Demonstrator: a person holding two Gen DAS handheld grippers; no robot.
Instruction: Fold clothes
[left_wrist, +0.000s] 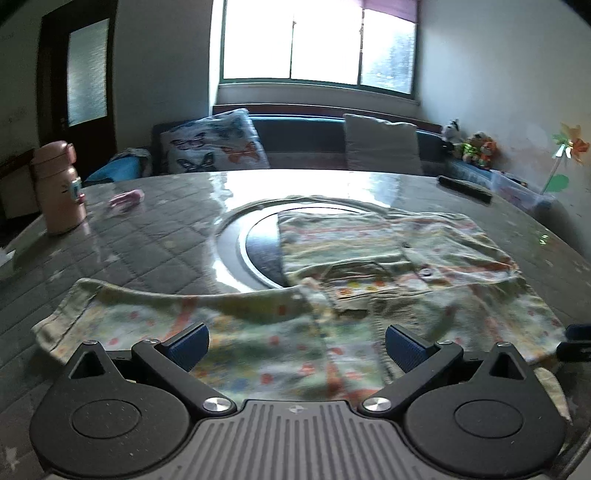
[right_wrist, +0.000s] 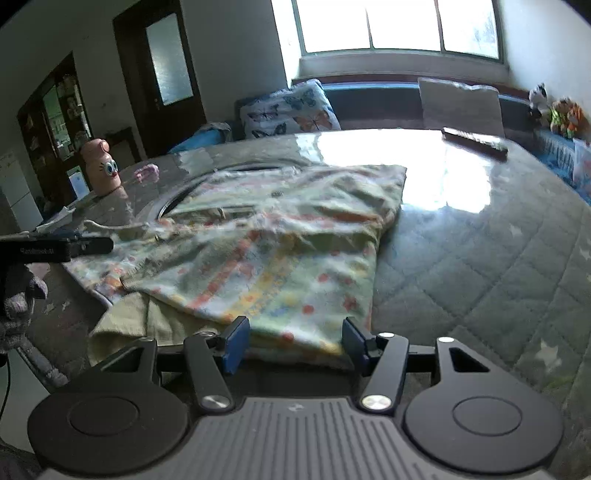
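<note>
A pale floral shirt (left_wrist: 332, 266) lies on the table, its body folded over to the right and one sleeve (left_wrist: 92, 314) spread out to the left. My left gripper (left_wrist: 295, 347) hovers over the near part of the shirt with its blue pads (left_wrist: 188, 345) far apart and nothing pinched. In the right wrist view the shirt (right_wrist: 280, 251) fills the middle. My right gripper (right_wrist: 295, 343) stands open at the shirt's near hem, cloth lying between the pads (right_wrist: 236, 343) without being pressed. The left gripper (right_wrist: 74, 247) shows at that view's left edge.
The table (right_wrist: 480, 258) has a grey quilted cover under glossy film and a round inset (left_wrist: 236, 251) partly under the shirt. A pink bottle (left_wrist: 59, 188) and a small pink item (left_wrist: 127, 197) stand far left. A black remote (left_wrist: 465, 188) lies far right. A sofa with cushions (left_wrist: 218, 144) runs behind.
</note>
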